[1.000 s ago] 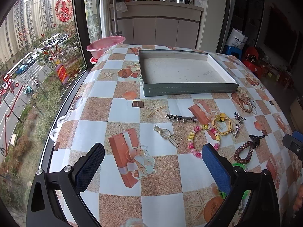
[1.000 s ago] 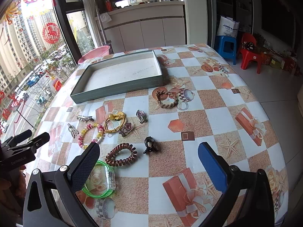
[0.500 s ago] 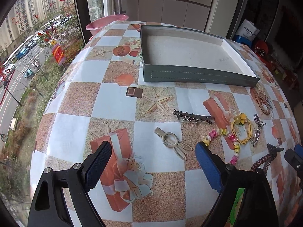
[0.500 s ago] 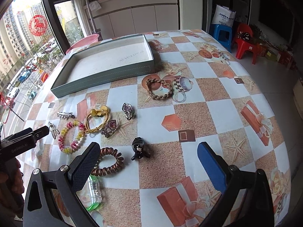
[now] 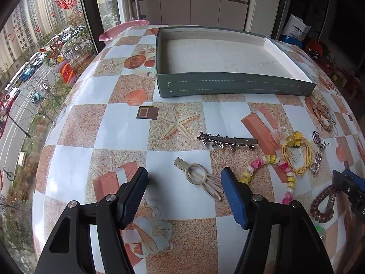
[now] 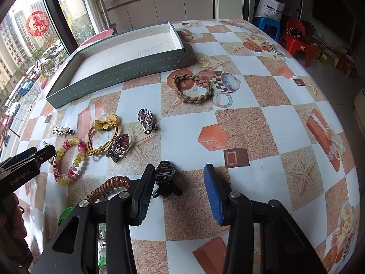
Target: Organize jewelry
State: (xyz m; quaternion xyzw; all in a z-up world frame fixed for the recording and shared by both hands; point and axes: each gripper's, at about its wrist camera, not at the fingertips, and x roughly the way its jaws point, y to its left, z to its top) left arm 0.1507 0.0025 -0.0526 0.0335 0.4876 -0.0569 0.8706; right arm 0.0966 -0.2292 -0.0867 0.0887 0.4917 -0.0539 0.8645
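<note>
Both hand-held grippers have come down toward the tabletop (image 5: 118, 123), their jaws just been closing. The left hand-held gripper (image 5: 183, 182) stands half-wide around the pale metal hair clip (image 5: 200, 178), not yet pressing it. The right hand-held gripper (image 6: 178, 178) is narrower, its left pad touching the black claw clip (image 6: 165, 178), unclamped. Both clips look light, stiff and slippery; take them across the body. The grey tray (image 5: 228, 84) lies beyond.
</note>
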